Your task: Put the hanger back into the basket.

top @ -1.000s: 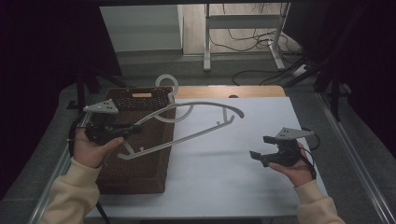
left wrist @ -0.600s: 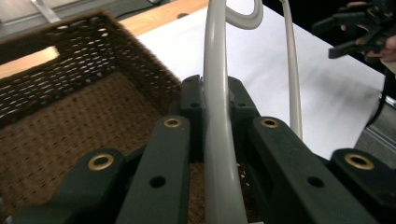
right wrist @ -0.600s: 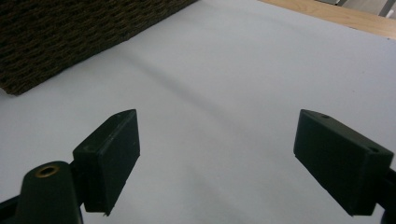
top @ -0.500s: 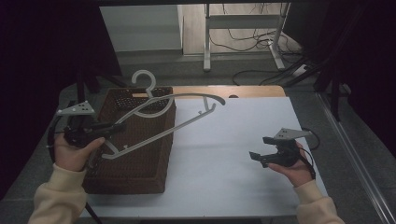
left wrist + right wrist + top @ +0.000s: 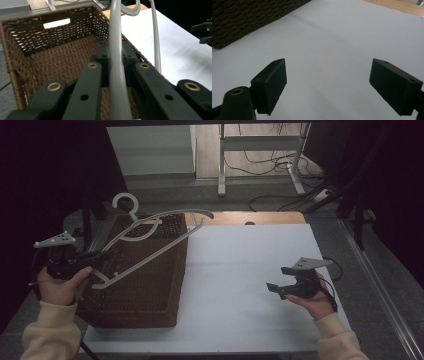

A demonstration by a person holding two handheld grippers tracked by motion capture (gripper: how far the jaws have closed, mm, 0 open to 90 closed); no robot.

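Gripping one arm of the grey hanger (image 5: 116,75), the left gripper (image 5: 116,82) held it clamped above the open wicker basket (image 5: 150,290), hook (image 5: 125,202) pointing toward the far rim. The right gripper (image 5: 328,87) hung over the bare white tabletop (image 5: 240,270), its jaws spread wide and empty. The step in hand looked like stowing the hanger; next, it needed lowering and tilting to clear the rim before release.

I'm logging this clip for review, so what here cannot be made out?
- Basket floor: in the left gripper view the left tongs and hanger cover its near part.
- Hanger's hook: cut off by that view's top edge.
- Right tongs: small in the high view.
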